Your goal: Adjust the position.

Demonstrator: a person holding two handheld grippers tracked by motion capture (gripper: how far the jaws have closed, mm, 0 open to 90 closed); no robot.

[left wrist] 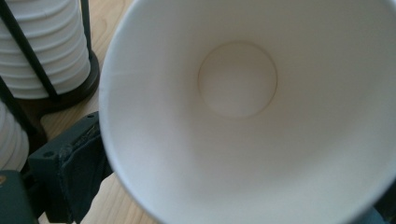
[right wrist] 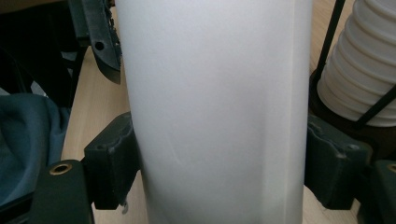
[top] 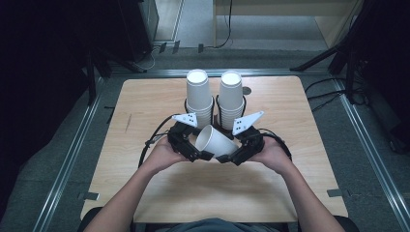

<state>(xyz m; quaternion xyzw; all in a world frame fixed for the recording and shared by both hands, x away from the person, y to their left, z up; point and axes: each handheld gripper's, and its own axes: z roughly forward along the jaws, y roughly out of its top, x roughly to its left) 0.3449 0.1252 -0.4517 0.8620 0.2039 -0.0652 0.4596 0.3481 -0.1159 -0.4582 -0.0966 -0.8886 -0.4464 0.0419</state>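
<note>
One loose paper cup (top: 216, 141) lies tilted between the two grippers, its open mouth toward the left gripper (top: 205, 155) and its plain white wall, with one faint seam, pressed between the pads of the right gripper (top: 225, 157), which holds it fairly wide. The left gripper's view looks straight into the cup's clean white inside to its round bottom; whether its jaws grip the rim I cannot tell. Just beyond the grippers stand two stacks of cups (top: 199, 95), upside down in black wire holders on the wooden table (top: 145, 106).
</note>
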